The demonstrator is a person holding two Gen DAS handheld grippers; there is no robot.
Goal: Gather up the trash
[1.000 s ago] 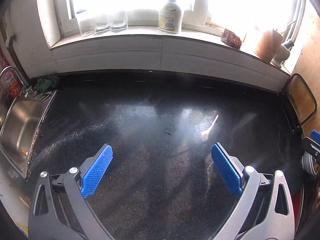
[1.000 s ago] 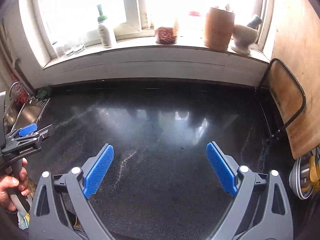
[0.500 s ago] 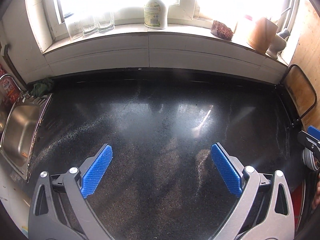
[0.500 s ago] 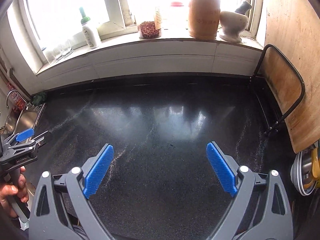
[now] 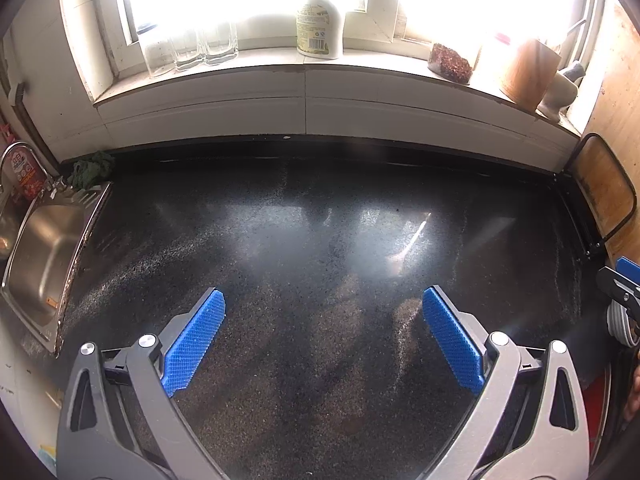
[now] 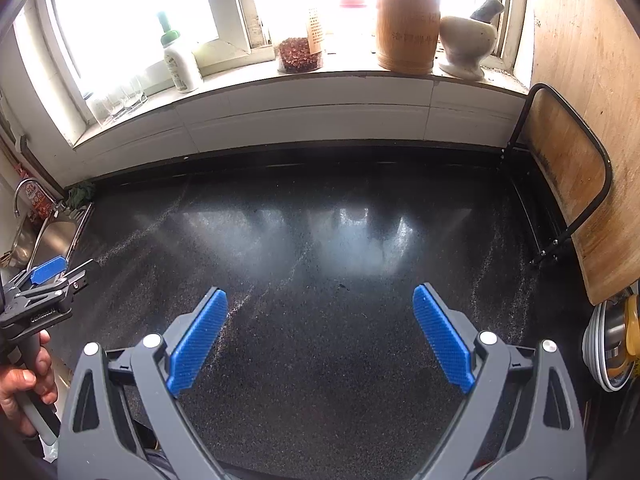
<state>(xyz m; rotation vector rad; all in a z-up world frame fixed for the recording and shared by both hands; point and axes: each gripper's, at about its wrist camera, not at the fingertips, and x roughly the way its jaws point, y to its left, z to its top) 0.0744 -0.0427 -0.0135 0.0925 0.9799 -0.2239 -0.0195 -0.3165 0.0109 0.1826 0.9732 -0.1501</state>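
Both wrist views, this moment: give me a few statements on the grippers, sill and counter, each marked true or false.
1. Both grippers are open and hold nothing. True: the left gripper and the right gripper each have their jaws spread wide over the bare dark counter.
2. The bottle lies on its side on the counter. False: it stands upright on the sill.
3. A mortar stands right of the wooden holder. True.
4. The sink is at the counter's right end. False: it is at the left end; a cutting board leans at the right.
5. Glasses stand on the sill left of the bottle. True.
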